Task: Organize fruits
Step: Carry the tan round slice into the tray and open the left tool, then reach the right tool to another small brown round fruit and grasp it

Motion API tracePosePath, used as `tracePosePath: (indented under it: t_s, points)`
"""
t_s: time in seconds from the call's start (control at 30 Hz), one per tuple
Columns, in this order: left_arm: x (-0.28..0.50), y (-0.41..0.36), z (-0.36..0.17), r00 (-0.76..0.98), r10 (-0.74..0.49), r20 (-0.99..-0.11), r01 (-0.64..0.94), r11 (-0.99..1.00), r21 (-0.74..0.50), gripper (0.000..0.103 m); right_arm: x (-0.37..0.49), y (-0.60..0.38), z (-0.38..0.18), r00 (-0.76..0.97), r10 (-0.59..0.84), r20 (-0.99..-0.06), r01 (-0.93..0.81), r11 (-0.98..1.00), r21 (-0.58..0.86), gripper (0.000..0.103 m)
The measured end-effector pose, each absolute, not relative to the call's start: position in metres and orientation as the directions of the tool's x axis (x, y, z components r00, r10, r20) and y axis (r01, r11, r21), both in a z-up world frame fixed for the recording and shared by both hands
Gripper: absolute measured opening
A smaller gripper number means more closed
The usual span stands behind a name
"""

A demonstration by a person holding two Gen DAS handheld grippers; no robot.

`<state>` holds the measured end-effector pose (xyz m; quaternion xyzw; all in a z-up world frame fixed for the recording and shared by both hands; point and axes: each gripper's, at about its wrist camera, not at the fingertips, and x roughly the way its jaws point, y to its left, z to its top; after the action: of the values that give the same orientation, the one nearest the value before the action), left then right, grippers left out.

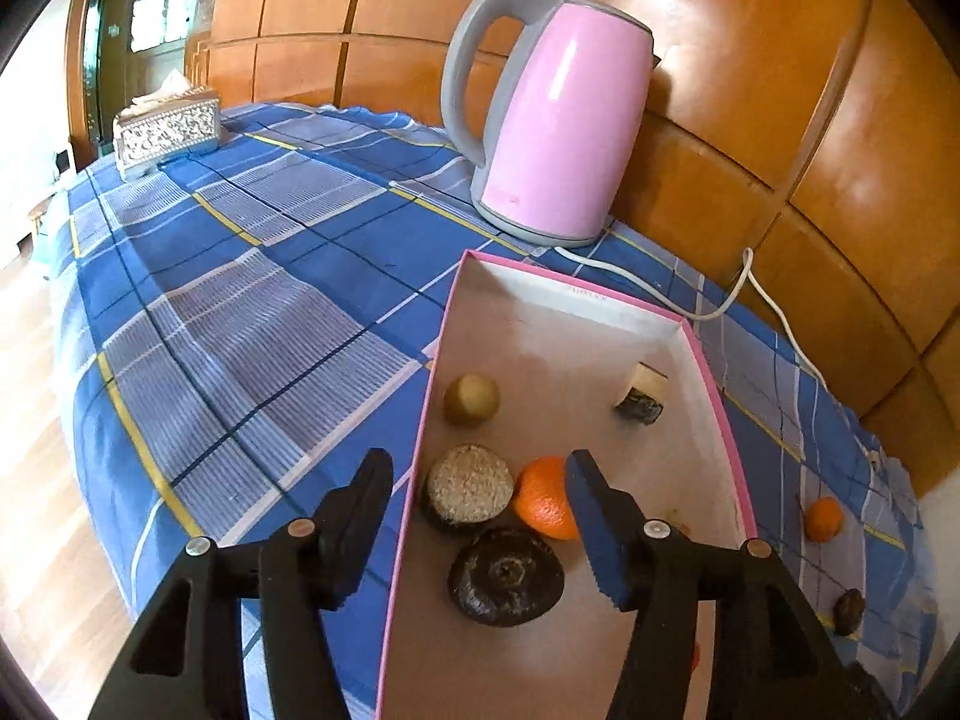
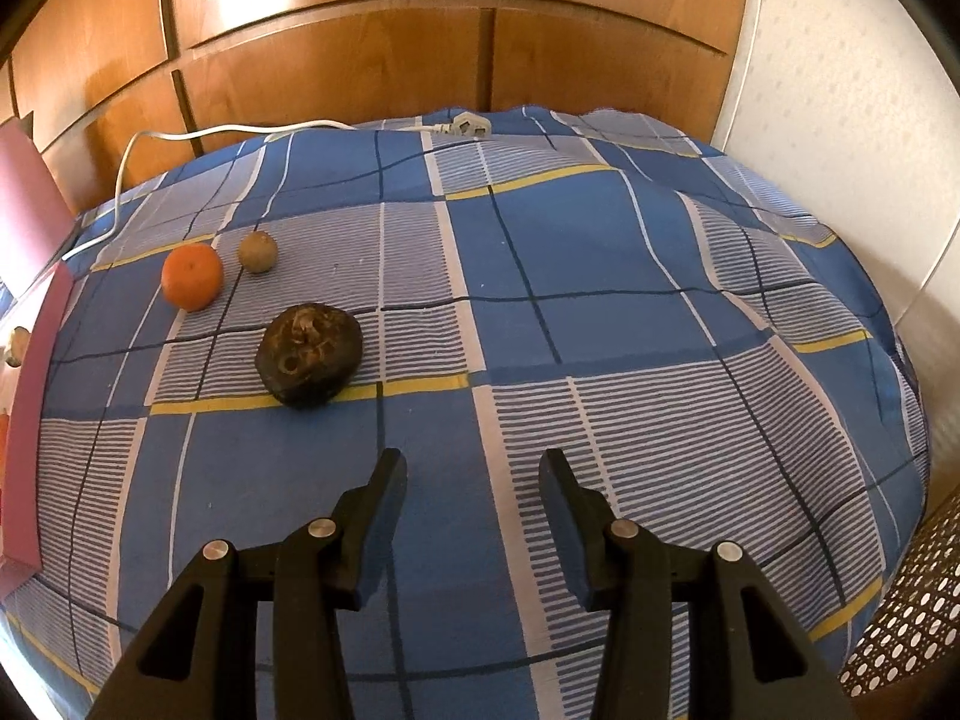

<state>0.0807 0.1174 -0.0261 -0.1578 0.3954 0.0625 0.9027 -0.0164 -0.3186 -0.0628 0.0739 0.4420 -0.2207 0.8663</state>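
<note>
A pink kettle (image 1: 558, 120) with a grey handle stands upright on the blue checked tablecloth (image 1: 252, 300) that covers the table, close to the wood-panelled wall (image 1: 780, 90). Its white power cord (image 1: 720, 300) trails over the cloth along the wall and ends in a plug (image 2: 471, 125) lying loose at the cloth's far edge. A silver patterned tissue box (image 1: 168, 132) sits well apart at the far left corner.

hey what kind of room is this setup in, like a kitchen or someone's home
Probably a room in someone's home, not clearly a kitchen: a table under a blue plaid cloth, a pink electric kettle, a tissue box and wooden wall panelling.
</note>
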Motion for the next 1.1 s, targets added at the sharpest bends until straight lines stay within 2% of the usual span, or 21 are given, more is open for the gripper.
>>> tracePosePath:
  t_s: [0.1,0.5,0.57,0.67,1.0,1.1]
  points:
    - [0.071,0.117,-0.025,0.683,0.020,-0.730,-0.255,0.943,-0.213,0.071,-0.017,-0.317,-0.062,0.513,-0.315,-0.798,0.444,0.893,-0.067,0.047]
    - [0.043,0.115,-0.020,0.687,0.044,-0.725,-0.283,0.935,-0.211,0.080,-0.018,-0.314,-0.064,0.516,-0.302,-0.802,0.432,0.900,-0.060,0.047]
    - [0.038,0.111,-0.019,0.689,0.061,-0.722,-0.285,0.939,-0.192,0.081,-0.019,-0.313,-0.064,0.517,-0.300,-0.802,0.430,0.901,-0.060,0.047]
    - [0.031,0.100,-0.018,0.704,0.078,-0.705,-0.245,0.960,-0.138,0.087,-0.019,-0.312,-0.064,0.524,-0.286,-0.802,0.422,0.905,-0.047,0.047]
    - [0.021,0.090,-0.024,0.691,0.047,-0.722,-0.227,0.962,-0.154,0.088,-0.018,-0.303,-0.064,0.539,-0.246,-0.806,0.376,0.926,-0.031,0.047]
    - [0.017,0.089,-0.026,0.689,0.049,-0.723,-0.227,0.962,-0.150,0.093,-0.018,-0.303,-0.064,0.540,-0.239,-0.807,0.373,0.928,-0.025,0.047]
